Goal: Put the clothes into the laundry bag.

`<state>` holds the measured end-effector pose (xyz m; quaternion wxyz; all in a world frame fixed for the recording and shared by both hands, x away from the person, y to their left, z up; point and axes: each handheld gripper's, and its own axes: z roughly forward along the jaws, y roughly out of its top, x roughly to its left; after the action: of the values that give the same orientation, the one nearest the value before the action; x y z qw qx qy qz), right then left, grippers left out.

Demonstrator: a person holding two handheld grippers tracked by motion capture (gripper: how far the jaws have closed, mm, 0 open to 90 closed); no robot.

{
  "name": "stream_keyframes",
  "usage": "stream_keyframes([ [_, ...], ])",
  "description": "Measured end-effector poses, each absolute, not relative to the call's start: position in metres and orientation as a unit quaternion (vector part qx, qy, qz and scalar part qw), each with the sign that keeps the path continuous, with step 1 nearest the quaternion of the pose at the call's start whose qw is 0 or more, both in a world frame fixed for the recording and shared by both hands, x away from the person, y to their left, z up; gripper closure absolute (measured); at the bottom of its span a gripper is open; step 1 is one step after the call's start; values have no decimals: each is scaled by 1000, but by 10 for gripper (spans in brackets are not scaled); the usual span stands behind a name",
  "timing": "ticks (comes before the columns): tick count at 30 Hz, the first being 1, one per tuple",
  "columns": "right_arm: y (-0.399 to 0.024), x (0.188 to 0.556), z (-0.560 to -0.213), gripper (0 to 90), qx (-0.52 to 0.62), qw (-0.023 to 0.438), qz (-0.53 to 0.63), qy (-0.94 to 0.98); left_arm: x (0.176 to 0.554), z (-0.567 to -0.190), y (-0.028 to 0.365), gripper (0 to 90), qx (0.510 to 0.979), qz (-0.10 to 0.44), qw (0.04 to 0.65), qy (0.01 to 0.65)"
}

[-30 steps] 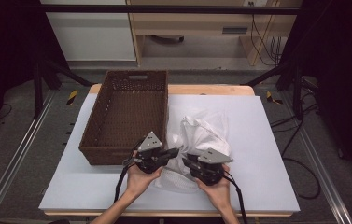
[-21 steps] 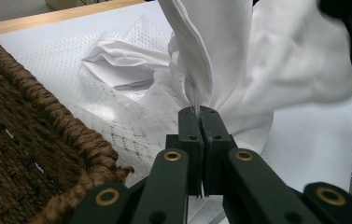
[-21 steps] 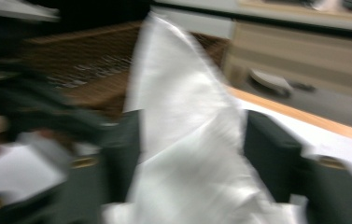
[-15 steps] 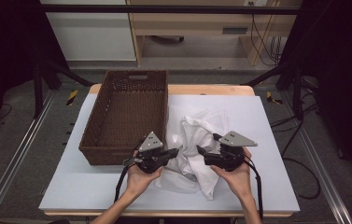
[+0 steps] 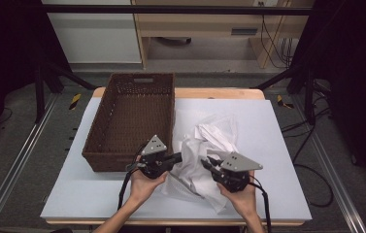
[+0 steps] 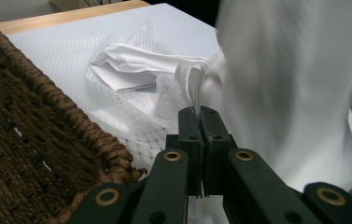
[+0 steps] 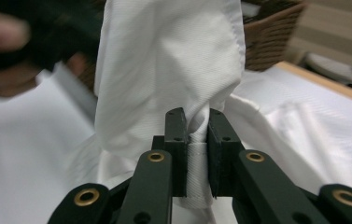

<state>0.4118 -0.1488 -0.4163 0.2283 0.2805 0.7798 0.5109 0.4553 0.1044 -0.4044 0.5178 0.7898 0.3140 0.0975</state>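
Observation:
A crumpled white cloth (image 5: 205, 141) lies on the white table (image 5: 277, 145), just right of a brown wicker basket (image 5: 117, 162). My left gripper (image 5: 178, 157) is shut on a thin hem of the cloth (image 6: 285, 93), its jaws (image 6: 200, 114) pressed together beside the basket's rim (image 6: 33, 121). My right gripper (image 5: 205, 162) faces it from the right. Its jaws have just been closing and its pads now pinch a bunched fold of cloth (image 7: 164, 56) that rises from my right gripper (image 7: 196, 116). The cloth hangs lifted between both grippers.
The basket (image 7: 271, 32) is empty and takes up the table's left half. The person's other hand (image 7: 1, 32) is blurred at the left of the right gripper view. A wooden edge (image 5: 219, 92) borders the table's far side. Metal rails run along both sides.
My right gripper has shifted to the right, away from the left one, and taken a new hold on the cloth. The cloth between the grippers is raised. The left gripper has kept still.

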Motion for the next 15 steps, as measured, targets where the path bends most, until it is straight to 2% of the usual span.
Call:
stream_keyframes([
  [4,-132,417,-433,842,281,205,474,809,449,-395,101,885,789,95,528,298],
  [8,-118,442,-455,856,335,201,414,822,439,-388,96,887,795,97,532,276],
  [10,-117,452,-457,855,374,190,432,798,434,-388,92,887,800,108,526,268],
  [13,-107,455,-460,848,398,236,425,778,435,-393,89,887,806,111,516,267],
  [15,-104,455,-463,828,400,250,430,770,438,-399,90,886,808,107,511,275],
])
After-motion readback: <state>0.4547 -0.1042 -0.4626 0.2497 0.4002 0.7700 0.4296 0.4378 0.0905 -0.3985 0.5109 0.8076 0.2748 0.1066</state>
